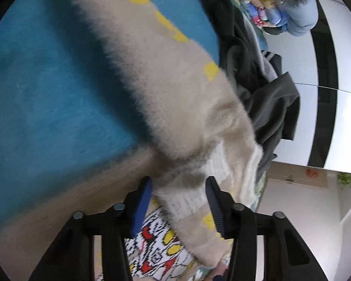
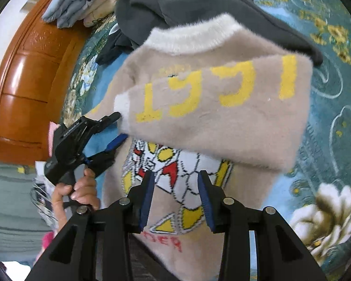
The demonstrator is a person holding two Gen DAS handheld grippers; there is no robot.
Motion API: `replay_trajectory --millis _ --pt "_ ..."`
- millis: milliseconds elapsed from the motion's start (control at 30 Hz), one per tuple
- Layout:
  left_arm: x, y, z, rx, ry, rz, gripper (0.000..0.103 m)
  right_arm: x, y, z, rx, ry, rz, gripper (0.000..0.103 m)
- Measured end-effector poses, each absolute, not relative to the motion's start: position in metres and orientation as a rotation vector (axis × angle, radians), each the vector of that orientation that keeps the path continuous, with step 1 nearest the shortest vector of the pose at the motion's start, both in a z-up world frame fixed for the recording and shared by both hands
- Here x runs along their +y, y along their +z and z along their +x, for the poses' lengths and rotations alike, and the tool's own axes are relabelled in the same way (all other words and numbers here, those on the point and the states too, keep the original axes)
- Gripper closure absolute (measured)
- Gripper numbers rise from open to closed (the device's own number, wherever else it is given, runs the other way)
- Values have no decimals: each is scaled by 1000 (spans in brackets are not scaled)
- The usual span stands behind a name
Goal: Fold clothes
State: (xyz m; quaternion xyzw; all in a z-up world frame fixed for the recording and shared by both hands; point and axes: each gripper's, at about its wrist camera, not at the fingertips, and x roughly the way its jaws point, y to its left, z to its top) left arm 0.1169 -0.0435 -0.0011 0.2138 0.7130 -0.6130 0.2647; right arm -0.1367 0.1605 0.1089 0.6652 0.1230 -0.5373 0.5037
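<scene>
A fluffy beige sweater (image 2: 222, 121) lay on a floral teal bedspread (image 2: 327, 140), with one sleeve (image 2: 213, 107) folded across its front so that the yellow lettering on it ran over the chest. Below the sleeve, the sweater's front showed a white, red and yellow figure with red letters underneath. The left gripper (image 1: 179, 207) had its jaws apart, and the white ribbed cuff (image 1: 194, 201) of the sleeve sat between the two blue pads without being pinched. In the right wrist view, the same left gripper (image 2: 118, 127) appeared at the sweater's left edge, its fingers spread on either side of the cuff's end, held by a bare hand (image 2: 78, 193). The right gripper (image 2: 176, 197) hovered over the printed figure with its jaws wide apart and nothing between them. A heap of dark grey clothes (image 2: 182, 2) lay beyond the sweater's white collar, touching it. Farther off, folded bedding (image 2: 74, 4) was stacked near a brown wooden headboard (image 2: 23, 82). A blue cloth (image 1: 46, 82) filled much of the left wrist view beside the sleeve.
</scene>
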Motion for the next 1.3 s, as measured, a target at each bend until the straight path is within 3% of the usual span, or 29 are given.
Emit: replay_trajectory --millis 67,167,400,500,733,1000,1133,1300 --pt "-44 -4 116 1954 -1657 566 79 160 108 -138 273 -1293 1622 64" --pt "-42 6 112 1887 -1720 601 86 159 108 -135 284 -1305 1615 64" --pt "-30 68 99 1555 -2049 529 88 147 110 -124 362 -1320 1547 64" --pt "-32 67 90 1456 -2033 598 88 137 111 -119 373 -1324 1506 64" --pt "-48 20 107 1736 -1790 583 88 106 94 -106 534 -1421 1342 64" --pt "-50 30 158 1796 -1689 402 77 96 55 -118 575 -1413 1379 63" --pt "-61 38 204 1736 -1598 270 46 112 78 -118 518 -1418 1350 63" --pt "-95 13 270 1735 -1361 215 45 133 98 -113 494 -1418 1297 60"
